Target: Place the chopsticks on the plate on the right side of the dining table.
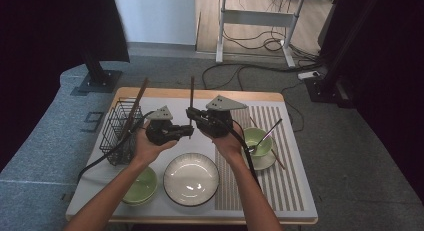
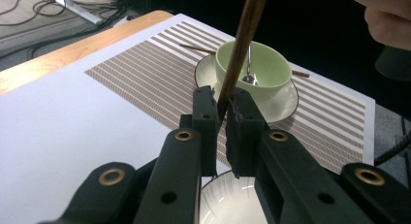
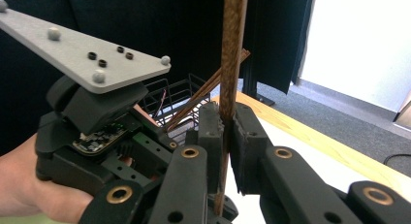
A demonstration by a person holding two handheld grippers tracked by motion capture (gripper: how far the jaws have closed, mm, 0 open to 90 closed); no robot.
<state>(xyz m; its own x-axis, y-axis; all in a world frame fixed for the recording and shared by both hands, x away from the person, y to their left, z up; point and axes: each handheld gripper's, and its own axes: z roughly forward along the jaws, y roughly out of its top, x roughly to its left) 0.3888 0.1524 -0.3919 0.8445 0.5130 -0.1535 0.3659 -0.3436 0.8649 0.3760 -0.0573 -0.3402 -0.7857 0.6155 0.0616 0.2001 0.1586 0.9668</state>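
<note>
Above the table's middle, high view: you've got one dark brown wooden chopstick [image 1: 192,93] standing upright between both tools. Your left gripper [image 1: 186,132] and right gripper [image 1: 192,114] meet nose to nose on its lower part, above the far rim of the white ribbed plate [image 1: 191,179]. Risk: two clamps on one thin stick. Pull your hands apart or twist w/o freeing one side and it could snap or spring loose onto the plate. Black wire basket [image 1: 120,125] w/ more sticks sits left.

Left gripper view: jaws clenched on the chopstick [image 2: 241,49] near its thin tip, gripped right at the pad ends. That's a shallow bite; if the stick tilts it may slide out. Beyond, on the striped mat [image 2: 160,83], sits the pale green cup [image 2: 254,69] on its saucer, w/ a spoon inside. A dropped stick could knock it.

Right gripper view: jaws also clenched on the same chopstick [image 3: 231,64], which runs down between the pads. Left tool's grey plate [image 3: 80,49] is very close, so any quick turn could bump the bodies together.
</note>
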